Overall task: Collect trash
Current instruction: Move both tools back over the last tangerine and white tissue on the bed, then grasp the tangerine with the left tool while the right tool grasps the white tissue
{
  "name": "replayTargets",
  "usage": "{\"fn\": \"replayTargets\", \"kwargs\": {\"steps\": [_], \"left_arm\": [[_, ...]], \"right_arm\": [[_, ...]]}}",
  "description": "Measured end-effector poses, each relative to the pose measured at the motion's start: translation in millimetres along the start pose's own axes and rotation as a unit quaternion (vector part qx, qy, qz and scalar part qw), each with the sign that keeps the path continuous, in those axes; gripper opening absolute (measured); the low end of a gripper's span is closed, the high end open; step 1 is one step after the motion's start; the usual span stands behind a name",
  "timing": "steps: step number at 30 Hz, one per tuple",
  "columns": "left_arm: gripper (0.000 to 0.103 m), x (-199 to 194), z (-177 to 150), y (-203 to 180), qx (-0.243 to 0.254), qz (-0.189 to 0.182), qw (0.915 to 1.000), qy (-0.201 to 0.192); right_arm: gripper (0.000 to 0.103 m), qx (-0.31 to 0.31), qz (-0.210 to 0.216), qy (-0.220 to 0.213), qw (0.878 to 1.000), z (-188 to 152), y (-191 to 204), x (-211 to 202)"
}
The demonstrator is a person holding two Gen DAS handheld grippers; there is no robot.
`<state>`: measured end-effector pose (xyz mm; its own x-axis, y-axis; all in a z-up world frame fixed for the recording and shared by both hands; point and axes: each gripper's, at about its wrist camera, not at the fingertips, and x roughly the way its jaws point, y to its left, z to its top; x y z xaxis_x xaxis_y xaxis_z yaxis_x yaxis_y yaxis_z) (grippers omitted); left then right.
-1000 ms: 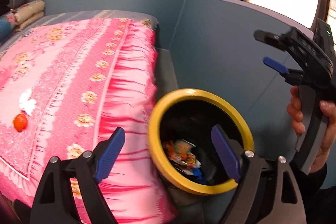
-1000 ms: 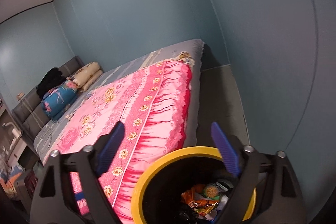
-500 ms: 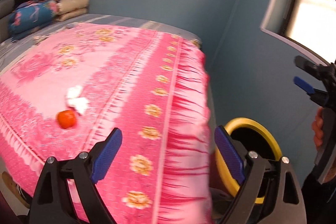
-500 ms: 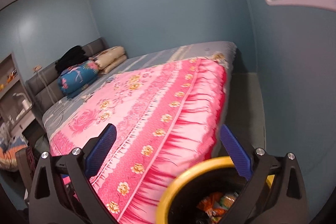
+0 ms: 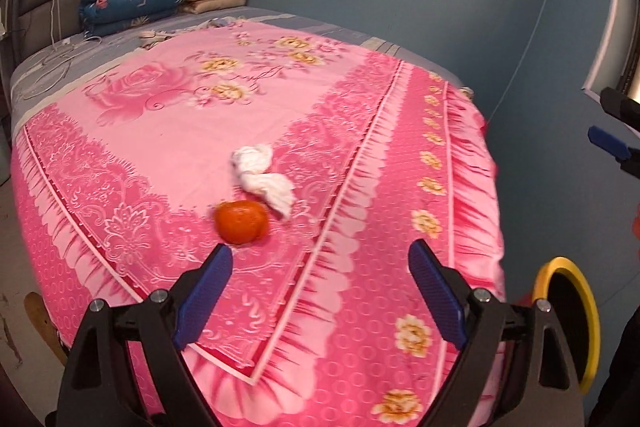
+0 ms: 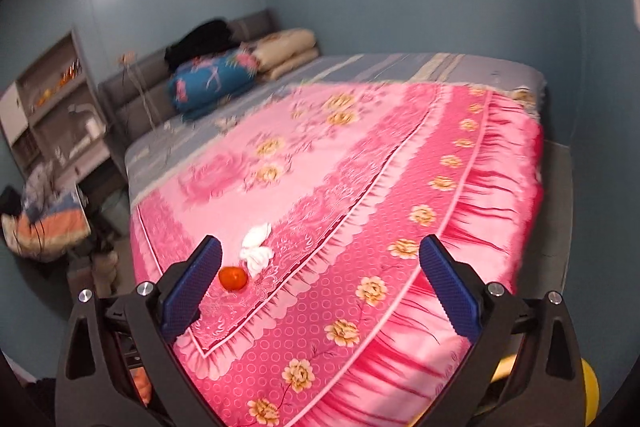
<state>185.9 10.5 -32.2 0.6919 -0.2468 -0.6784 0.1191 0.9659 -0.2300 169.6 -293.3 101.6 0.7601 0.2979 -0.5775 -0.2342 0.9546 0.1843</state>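
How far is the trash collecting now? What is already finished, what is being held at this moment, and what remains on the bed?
Done: cannot be judged; the inside of the yellow-rimmed bin is not visible. In hand: nothing; the left gripper and right gripper are both open and empty. Left: the orange fruit and the crumpled white tissue beside it lie on the pink blanket.
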Motion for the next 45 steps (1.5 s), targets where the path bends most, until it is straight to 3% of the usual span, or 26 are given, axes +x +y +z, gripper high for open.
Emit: {"fn": "replayTargets", "kwargs": {"steps": [10,16,23,30,35,45], "left_arm": [[0.086,48.3,3.9,57.6,-0.058,0.012,0.9979,0.028],[0.086,76.0,11.6,73.6,-0.078,0.006,0.9962,0.037],[0.086,103.1,18.0,82.8,-0.078,-0.012,0.9953,0.055],[0.084,115.3,23.9,88.3,-0.085,-0.031,0.9941,0.06],[0.071,125.4,25.0,90.7,-0.082,-0.037,0.9936,0.068],[0.027,136.5,21.4,91.8,-0.08,-0.042,0.9927,0.08]], "right_arm": [[0.095,-0.049,0.053,0.123,0.99,12.9,55.8,152.2],[0.095,-0.03,0.109,0.228,0.967,9.5,81.2,258.2],[0.094,-0.04,0.109,0.294,0.949,1.3,108.4,336.7],[0.089,-0.064,0.103,0.331,0.936,-3.7,128.6,378.2],[0.08,-0.084,0.088,0.344,0.931,-9.6,140.7,396.9],[0.057,-0.081,0.072,0.371,0.922,-24.7,142.7,423.6]]}}
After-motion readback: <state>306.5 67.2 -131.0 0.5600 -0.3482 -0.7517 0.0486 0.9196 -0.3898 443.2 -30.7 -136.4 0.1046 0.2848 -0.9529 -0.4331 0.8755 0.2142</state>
